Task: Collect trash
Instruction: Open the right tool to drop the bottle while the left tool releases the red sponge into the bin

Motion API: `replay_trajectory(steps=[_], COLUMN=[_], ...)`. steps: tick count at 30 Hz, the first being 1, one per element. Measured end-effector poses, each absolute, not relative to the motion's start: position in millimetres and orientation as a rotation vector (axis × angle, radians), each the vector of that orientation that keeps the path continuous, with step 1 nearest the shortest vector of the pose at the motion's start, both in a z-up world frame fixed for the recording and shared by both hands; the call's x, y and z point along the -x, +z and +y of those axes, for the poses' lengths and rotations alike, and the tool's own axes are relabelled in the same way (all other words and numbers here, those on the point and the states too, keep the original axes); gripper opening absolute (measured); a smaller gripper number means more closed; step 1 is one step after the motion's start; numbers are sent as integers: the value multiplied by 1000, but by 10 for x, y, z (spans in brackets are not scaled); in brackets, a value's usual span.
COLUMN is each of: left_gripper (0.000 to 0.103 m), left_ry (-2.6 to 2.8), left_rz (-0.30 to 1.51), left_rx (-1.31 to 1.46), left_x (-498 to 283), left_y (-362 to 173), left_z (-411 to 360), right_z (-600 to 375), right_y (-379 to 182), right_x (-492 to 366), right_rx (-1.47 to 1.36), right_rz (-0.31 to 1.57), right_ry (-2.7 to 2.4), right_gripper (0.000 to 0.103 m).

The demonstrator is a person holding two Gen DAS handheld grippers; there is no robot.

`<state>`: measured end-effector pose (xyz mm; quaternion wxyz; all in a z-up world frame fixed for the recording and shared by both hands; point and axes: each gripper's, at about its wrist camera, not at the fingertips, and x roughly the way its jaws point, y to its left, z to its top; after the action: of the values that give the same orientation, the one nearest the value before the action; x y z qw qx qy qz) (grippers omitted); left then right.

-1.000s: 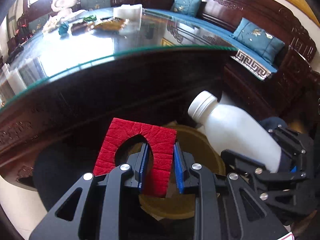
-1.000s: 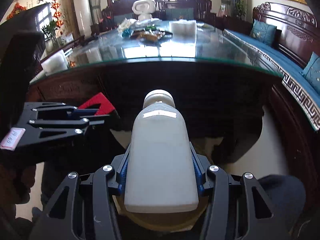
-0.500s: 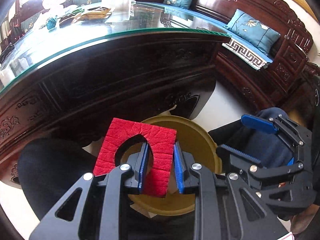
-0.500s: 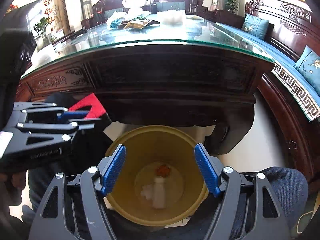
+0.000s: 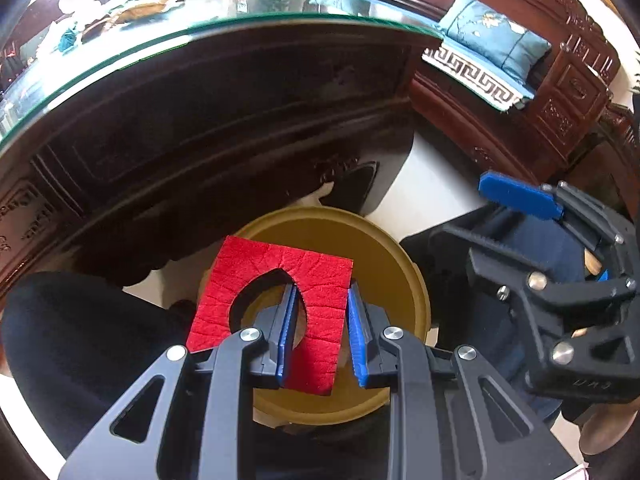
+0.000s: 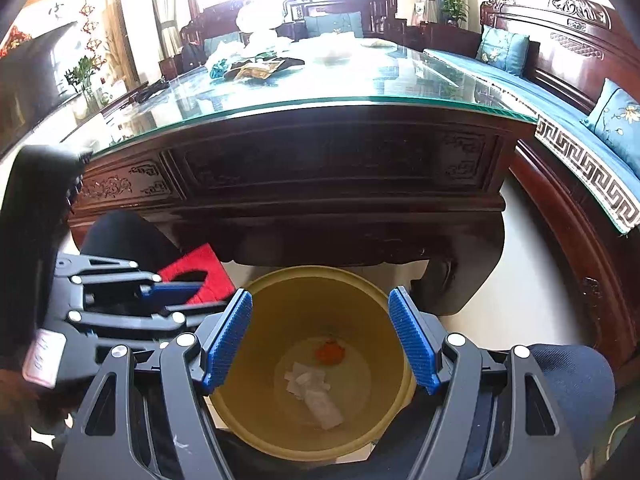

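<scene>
My left gripper [image 5: 321, 296] is shut on a red felt piece [image 5: 316, 276] with an arched hole cut in it, and it hangs over the near rim of the yellow bin [image 5: 394, 250]. In the right wrist view the same red felt piece [image 6: 202, 266] shows at the left, just beside the yellow bin [image 6: 320, 271]. My right gripper [image 6: 320, 304] stands open above the bin's mouth with nothing between its blue pads. At the bin's bottom lie a white bottle [image 6: 326, 406], white paper scraps [image 6: 304, 380] and an orange scrap [image 6: 330, 354].
A dark carved wooden table with a glass top [image 6: 320, 152] stands just behind the bin, with wrappers [image 6: 256, 68] on its far part. A wooden bench with blue cushions [image 6: 580, 92] runs along the right. The person's dark-trousered legs [image 5: 80, 340] flank the bin.
My right gripper opened and the white bottle it held dropped into the bin. The left gripper sank closer over the bin, still holding the red felt piece.
</scene>
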<state>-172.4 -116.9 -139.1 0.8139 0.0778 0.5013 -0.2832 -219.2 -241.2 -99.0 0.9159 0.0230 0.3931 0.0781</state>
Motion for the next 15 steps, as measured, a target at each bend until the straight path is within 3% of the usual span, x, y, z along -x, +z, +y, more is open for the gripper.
replay_trajectory(steps=[13,15], left_gripper=[27,32], left_ry=[-713,-714], left_rz=[1158,1166], left_rx=[-219,-222], left_x=[1812,1820], left_y=[-1603,-1619], left_z=[-1505,-1501], right_z=[-2693,-2712], right_y=[-975,-966], right_x=[2163,2156], right_rx=[-87,-86], right_rz=[792,788], right_ry=[136,129], right_gripper=[69,69])
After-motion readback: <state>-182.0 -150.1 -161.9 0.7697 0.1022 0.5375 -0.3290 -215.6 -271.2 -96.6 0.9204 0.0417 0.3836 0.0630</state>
